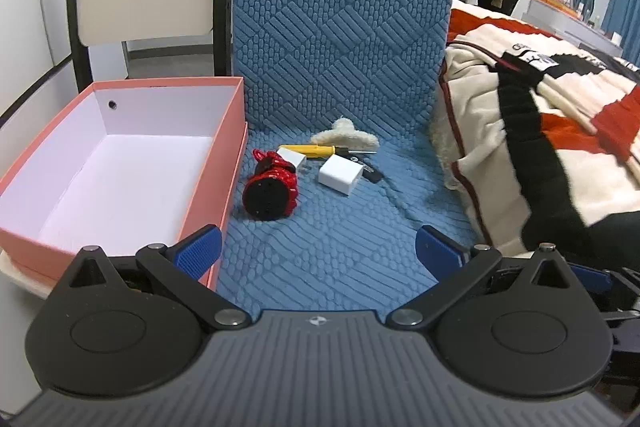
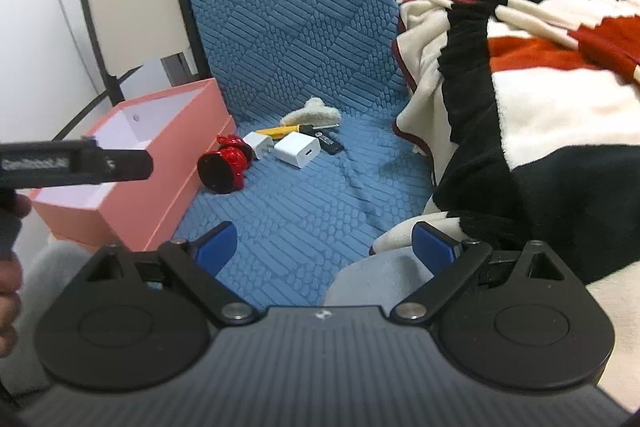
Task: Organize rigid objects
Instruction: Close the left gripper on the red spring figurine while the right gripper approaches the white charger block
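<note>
**Entry: first pick, small items into the pink box**

Left gripper (image 1: 318, 247): jaws spread wide, nothing between them, hanging low over the blue quilted cover (image 1: 340, 247) and well short of the objects. Right gripper (image 2: 324, 245): likewise wide and empty, also well back.

Pink box (image 1: 236, 131): open, nothing inside, at 10 o'clock in my left view, its long side running along the cover's edge.

Items, clustered at 12 o'clock, none yet boxed:
- Red-and-black ornament (image 1: 270, 191), on its side, nearest the box wall.
- Small white charger (image 1: 293, 159), just behind the ornament, touching or nearly so.
- Larger white charger (image 1: 340, 175), just right of it, partly over a black flat tag (image 1: 374, 174).
- Yellow screwdriver (image 1: 308, 150), lying crosswise behind the chargers.
- Cream fuzzy hair claw (image 1: 345, 135), farthest back.

Handling note, as I judge it: I would take the ornament first with the left gripper, since it is closest to the box. I would close across its narrower body, not the round base, and lift clear before swinging to 10 o'clock, so the small charger is not dragged. The chargers' smooth faces want a square, centred grip. The blanket (image 1: 540, 147) at 3 o'clock I would keep off.
</note>
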`<state>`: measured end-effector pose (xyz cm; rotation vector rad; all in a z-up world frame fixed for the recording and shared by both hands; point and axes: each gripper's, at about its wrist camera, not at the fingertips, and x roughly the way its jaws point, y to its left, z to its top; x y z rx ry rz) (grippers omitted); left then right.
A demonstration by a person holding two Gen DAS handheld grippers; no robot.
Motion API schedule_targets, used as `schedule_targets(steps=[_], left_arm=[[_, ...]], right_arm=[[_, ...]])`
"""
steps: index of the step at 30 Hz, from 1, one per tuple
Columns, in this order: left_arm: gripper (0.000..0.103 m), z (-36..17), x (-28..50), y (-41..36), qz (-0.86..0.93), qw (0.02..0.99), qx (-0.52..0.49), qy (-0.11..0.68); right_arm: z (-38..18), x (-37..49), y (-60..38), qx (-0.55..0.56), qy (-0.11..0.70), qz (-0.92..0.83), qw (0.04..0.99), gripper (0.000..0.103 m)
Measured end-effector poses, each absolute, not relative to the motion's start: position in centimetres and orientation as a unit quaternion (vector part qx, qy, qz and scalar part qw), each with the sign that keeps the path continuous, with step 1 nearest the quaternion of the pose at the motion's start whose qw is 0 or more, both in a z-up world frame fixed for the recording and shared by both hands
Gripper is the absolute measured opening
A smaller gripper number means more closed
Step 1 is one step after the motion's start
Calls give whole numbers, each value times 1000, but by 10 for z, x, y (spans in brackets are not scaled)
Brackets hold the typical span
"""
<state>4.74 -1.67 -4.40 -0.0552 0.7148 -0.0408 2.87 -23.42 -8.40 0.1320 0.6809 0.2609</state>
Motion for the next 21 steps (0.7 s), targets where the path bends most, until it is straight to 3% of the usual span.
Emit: schedule_targets(steps=[21], left_arm=[[103, -68, 158, -28, -40, 931, 14, 362]], right_arm=[[-89, 86, -206, 46, 298, 117, 946, 96]])
